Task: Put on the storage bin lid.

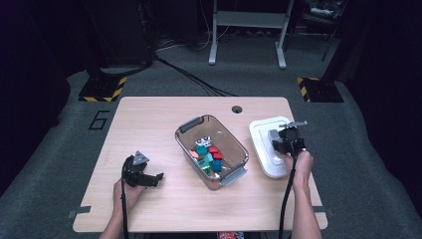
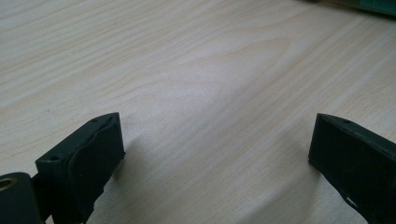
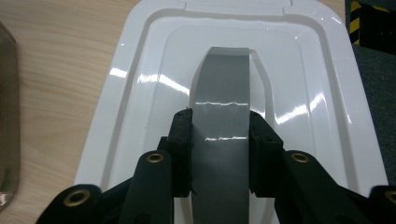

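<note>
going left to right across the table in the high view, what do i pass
left gripper → clear bin of coloured blocks → white lid → right gripper, jaws shut on the lid's grey handle

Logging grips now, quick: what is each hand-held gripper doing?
Left hand-held gripper: open, empty, over the table.
Right hand-held gripper: shut on the lid's grey handle.

Clear bin [image 1: 234, 144] of coloured blocks [image 1: 209, 154] on table [image 1: 149, 119]
</note>
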A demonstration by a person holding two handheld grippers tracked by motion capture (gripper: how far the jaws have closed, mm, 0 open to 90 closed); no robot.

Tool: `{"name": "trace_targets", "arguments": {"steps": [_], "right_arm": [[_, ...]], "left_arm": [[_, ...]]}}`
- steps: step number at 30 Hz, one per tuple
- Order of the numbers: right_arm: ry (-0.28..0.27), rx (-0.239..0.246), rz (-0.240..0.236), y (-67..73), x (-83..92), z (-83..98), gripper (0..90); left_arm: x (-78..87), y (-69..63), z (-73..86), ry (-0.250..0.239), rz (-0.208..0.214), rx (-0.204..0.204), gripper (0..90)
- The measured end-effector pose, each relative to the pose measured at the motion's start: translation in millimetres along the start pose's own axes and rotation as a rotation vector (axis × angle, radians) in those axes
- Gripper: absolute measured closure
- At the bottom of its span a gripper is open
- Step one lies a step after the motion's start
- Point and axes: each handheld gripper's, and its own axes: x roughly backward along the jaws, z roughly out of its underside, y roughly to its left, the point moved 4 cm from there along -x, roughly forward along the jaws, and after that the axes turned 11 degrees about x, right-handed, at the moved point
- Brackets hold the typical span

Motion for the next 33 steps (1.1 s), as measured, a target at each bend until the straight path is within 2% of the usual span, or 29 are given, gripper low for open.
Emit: {"name": "trace_targets", "arguments": {"steps": [13,24,33], "right_arm": [[-0.037,0.013,0.0,-4.5,36.2,-22.8,67.1],[-0.056,0.032,0.007,7.0,66.0,-46.8,67.1],[-0.074,0.069,-0.018,27.8,86.2,-67.4,67.1]], "left_arm": [[0.0,-0.1,0.0,-0.001,0.001,0.0,3.5],[0.2,0.1,0.0,-0.001,0.0,0.0,3.8],[0.2,0.0,0.1,-0.005,-0.003,0.002,4.1]]}}
